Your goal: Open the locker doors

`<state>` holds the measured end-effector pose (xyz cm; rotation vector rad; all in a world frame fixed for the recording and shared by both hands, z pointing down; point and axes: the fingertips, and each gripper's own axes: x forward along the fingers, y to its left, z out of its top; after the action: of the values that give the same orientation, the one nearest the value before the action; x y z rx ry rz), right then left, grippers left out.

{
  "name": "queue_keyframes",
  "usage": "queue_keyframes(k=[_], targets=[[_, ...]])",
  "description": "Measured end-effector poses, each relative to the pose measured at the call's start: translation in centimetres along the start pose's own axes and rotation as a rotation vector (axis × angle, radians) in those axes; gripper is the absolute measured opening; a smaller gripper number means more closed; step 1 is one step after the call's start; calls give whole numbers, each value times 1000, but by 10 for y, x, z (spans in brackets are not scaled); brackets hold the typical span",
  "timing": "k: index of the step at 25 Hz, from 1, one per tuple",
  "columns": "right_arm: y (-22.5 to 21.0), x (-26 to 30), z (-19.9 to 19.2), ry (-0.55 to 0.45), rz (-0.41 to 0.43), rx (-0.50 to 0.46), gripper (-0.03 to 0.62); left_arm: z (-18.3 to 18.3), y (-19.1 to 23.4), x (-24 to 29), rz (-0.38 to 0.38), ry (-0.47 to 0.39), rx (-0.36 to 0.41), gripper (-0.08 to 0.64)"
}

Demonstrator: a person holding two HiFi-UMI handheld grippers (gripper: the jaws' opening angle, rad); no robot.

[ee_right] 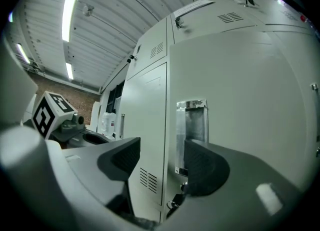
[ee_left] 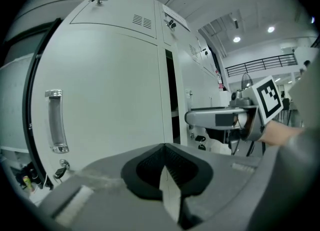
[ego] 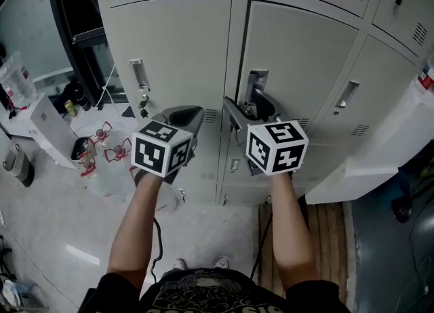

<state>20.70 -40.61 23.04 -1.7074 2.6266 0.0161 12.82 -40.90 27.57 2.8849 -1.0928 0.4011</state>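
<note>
Between the jaws of the right tool (ee_right: 160,164), which stand apart, shows the lower part of a chrome pull handle (ee_right: 191,125) on the middle locker door (ee_right: 240,100). The handle lies close to the right-hand jaw; whether that jaw's pad touches it cannot be told. Just below the handle a lock with a key (ee_right: 175,202) shows in the gap. A dark slit runs down this door's handle-side edge, so the door stands slightly ajar.

The left tool (ee_left: 165,175) has its jaws pressed together with nothing between them. It is held in front of the left locker door (ee_left: 110,90), near its lower right corner and apart from it. That door looks shut. Its own chrome handle (ee_left: 56,121) stands upright well to the left of the tool, with a key (ee_left: 61,169) hanging in the lock just beneath.

From the head view, each tool carries a white cube with black square markers, the left cube (ego: 161,148) and the right cube (ego: 276,145), and bare forearms reach up to them. A third locker door (ego: 380,95) with its handle lies farther right. On the pale floor (ego: 54,223) to the left sit a white box (ego: 49,129) and clear plastic bottles (ego: 108,149). Wooden slats (ego: 329,237) lie at lower right.
</note>
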Motion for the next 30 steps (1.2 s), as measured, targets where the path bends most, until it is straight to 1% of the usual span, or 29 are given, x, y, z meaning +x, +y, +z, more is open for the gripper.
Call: queue_keyframes(k=[6, 11, 18, 22, 30], targets=[[4, -12, 0, -4, -77, -4, 262, 0, -10, 0, -85, -6, 21, 3], [6, -29, 1, -5, -149, -10, 250, -2, -20, 0, -151, -14, 28, 3], [8, -61, 1, -4, -215, -10, 232, 2, -50, 3, -243, -36, 44, 3], [8, -79, 2, 0, -263, -11, 232, 2, -68, 2, -290, -42, 52, 3], [6, -113, 3, -2, -338, -8, 212, 7, -97, -3, -364, -59, 65, 3]])
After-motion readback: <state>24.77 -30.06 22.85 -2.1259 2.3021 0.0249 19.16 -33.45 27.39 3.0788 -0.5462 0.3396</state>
